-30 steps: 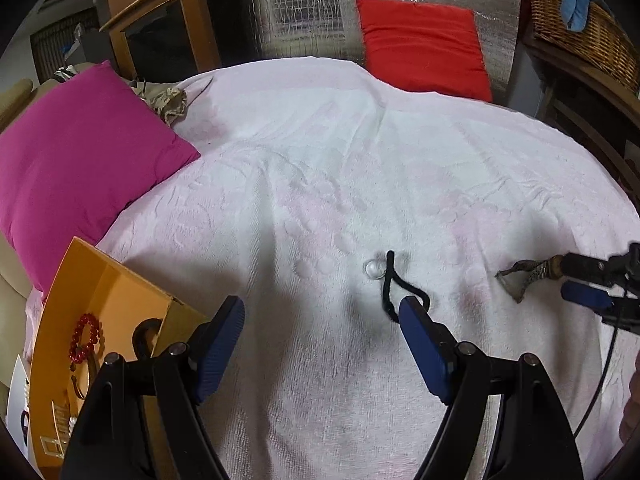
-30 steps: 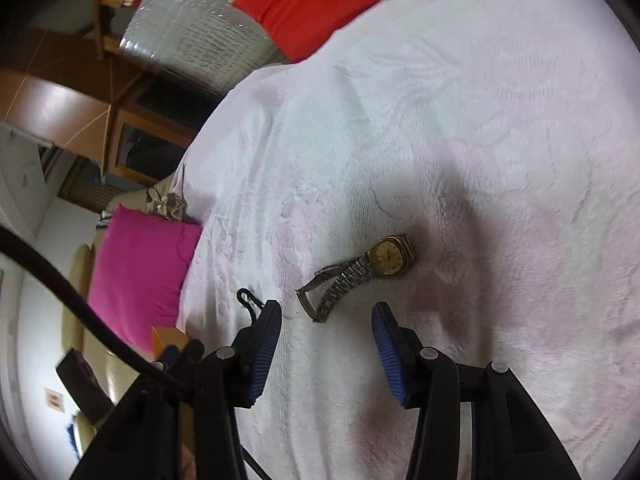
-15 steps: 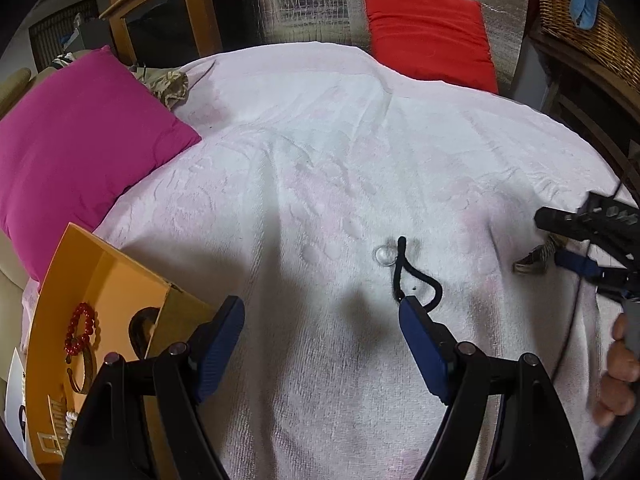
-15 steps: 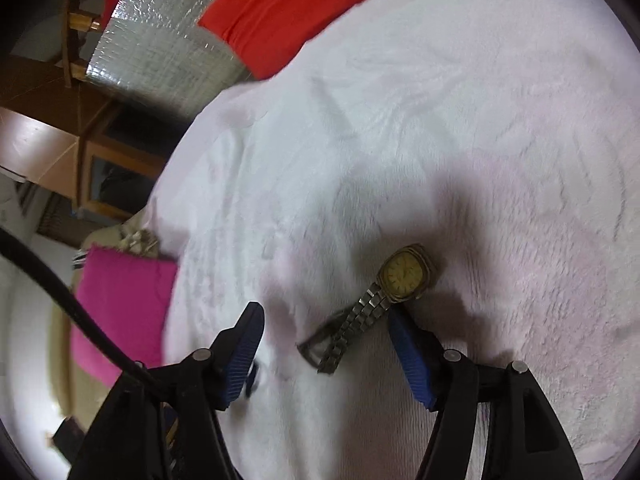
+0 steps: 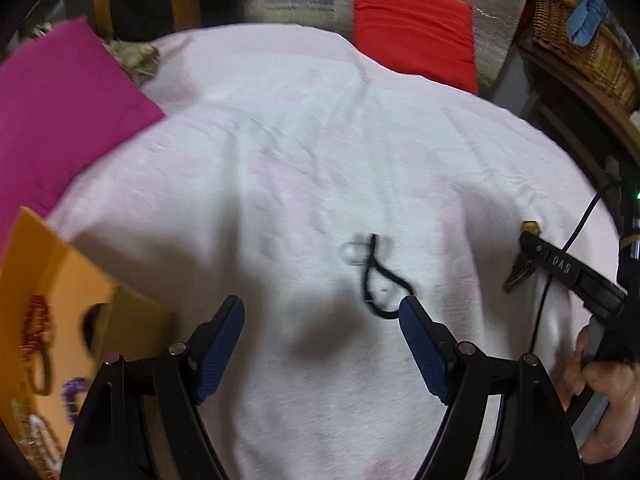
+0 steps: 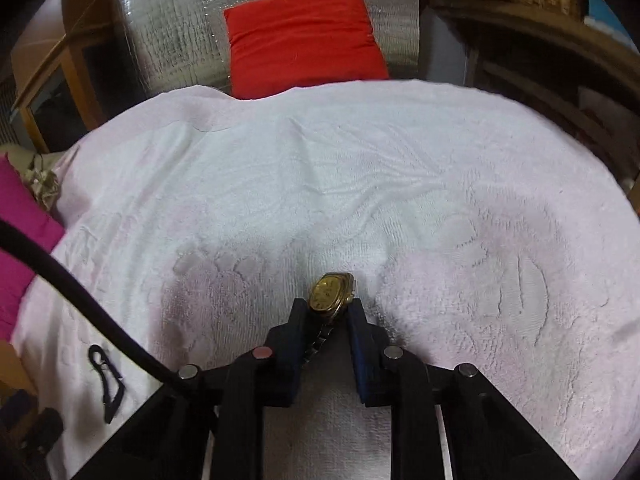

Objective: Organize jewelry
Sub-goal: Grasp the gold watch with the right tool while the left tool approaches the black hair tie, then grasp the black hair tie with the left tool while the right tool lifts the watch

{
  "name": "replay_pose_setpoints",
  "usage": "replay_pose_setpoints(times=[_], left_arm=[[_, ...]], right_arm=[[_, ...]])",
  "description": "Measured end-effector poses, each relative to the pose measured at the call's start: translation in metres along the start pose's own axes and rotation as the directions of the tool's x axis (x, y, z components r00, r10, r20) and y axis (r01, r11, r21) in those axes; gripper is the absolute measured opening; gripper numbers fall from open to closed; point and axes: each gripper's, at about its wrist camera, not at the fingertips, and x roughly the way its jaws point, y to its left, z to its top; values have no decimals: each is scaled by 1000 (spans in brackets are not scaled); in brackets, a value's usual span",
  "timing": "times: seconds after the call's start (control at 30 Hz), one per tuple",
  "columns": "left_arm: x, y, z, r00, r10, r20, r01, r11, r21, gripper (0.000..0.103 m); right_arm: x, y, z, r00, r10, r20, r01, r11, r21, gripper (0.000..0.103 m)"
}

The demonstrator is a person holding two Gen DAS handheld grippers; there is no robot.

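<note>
Two cushions beyond black cord.

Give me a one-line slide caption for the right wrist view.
Right gripper shut on a gold wristwatch above the pink towel, black cord lying at lower left.

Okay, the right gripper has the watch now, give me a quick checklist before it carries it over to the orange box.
1. Grip on the watch: ok. The right gripper is shut on it near the gold case, with the band running back between the fingers.
2. Watch clear of the white towel: cannot tell; the left wrist view shows it low, close to the cloth.
3. Orange box open: ok, its inside shows.
4. Space in the box: cannot tell; red beads lie inside and the view is blurred.
5. Left gripper out of the way: not ok. It is open, hovering between the watch and the box.
6. Black cord: ok, lying apart from both grippers.
</note>
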Motion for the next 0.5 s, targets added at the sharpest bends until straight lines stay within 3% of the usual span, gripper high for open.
replay_pose_setpoints(times=[0.2, 0.33, 0.4, 0.47, 0.5], left_arm=[[25, -4, 7, 989, -139, -47, 136, 990, -47, 80], [31, -9, 12, 978, -209, -24, 206, 976, -71, 80], [34, -16, 14, 978, -206, -20, 205, 977, -54, 72], [40, -25, 14, 977, -211, -38, 210, 977, -29, 47], [44, -27, 14, 975, -215, -50, 214, 976, -23, 42]], right_arm=[[-9, -15, -2, 996, 72, -51, -70, 997, 33, 17], [-16, -30, -6, 984, 156, -91, -147, 984, 98, 14], [-18, -36, -6, 973, 207, -106, -192, 972, 137, 12], [-20, -40, -6, 962, 248, -111, -229, 960, 158, 11], [-22, -41, -6, 960, 258, -111, -239, 957, 162, 11]])
